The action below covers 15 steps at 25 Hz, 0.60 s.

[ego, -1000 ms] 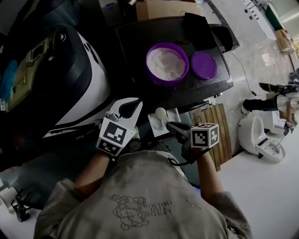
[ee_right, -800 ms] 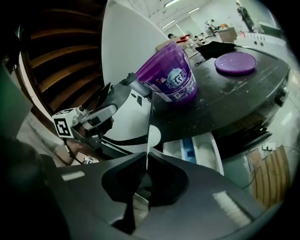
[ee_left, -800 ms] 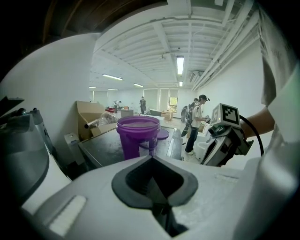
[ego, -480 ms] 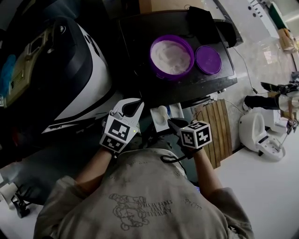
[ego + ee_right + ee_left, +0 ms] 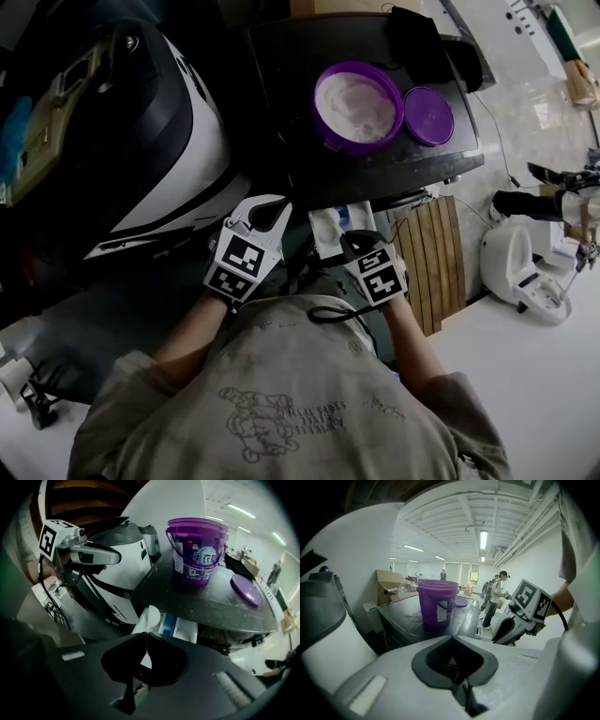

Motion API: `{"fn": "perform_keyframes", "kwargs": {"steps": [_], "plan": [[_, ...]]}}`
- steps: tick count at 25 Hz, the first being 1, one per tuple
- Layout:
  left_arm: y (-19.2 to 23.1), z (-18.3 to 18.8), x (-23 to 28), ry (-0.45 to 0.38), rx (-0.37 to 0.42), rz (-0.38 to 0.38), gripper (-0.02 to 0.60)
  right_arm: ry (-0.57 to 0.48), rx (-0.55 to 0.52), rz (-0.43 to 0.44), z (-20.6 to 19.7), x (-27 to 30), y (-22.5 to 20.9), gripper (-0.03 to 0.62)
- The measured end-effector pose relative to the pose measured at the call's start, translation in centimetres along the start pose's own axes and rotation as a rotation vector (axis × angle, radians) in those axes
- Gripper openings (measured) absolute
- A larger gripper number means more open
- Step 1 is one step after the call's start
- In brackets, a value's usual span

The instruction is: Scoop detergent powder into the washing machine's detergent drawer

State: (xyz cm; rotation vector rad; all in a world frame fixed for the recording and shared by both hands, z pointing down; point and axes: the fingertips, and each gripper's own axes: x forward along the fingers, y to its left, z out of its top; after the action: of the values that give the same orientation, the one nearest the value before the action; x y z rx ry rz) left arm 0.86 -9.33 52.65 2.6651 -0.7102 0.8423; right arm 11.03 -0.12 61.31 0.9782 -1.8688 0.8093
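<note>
Your right gripper (image 5: pixel 146 633) clamps the scoop (image 5: pixel 153 615) handle | left gripper (image 5: pixel 453 637) closed, empty | scoop likely light, stiff, slick: grip its thin handle firmly, bowl level over drawer (image 5: pixel 180 626).

Right hand-held gripper (image 5: pixel 354 247) with scoop (image 5: pixel 152 616) moved left over drawer (image 5: pixel 185 629).

We log 1 purple bucket (image 5: pixel 358 106) of white powder, 1 purple lid (image 5: pixel 428 103) just beside it, 1 open drawer (image 5: pixel 319 247) below; left gripper (image 5: pixel 272 202) beside the drawer, right gripper (image 5: pixel 354 242) with scoop (image 5: pixel 325 223) over it.
</note>
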Motion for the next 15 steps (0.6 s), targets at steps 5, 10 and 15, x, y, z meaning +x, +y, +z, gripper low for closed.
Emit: {"fn": "perform_keyframes", "kwargs": {"steps": [5, 10, 15], "plan": [[0.3, -0.6, -0.3, 0.005, -0.010, 0.004, 0.000, 0.034, -0.121, -0.083, -0.1, 0.5, 0.0, 0.035], [0.4, -1.2, -0.4, 0.011, -0.013, 0.003, 0.000, 0.064, -0.207, -0.143, -0.1, 0.7, 0.0, 0.035], [0.7, -1.5, -0.7, 0.012, -0.018, 0.006, 0.000, 0.099, -0.281, -0.198, 0.0, 0.8, 0.0, 0.035]]}}
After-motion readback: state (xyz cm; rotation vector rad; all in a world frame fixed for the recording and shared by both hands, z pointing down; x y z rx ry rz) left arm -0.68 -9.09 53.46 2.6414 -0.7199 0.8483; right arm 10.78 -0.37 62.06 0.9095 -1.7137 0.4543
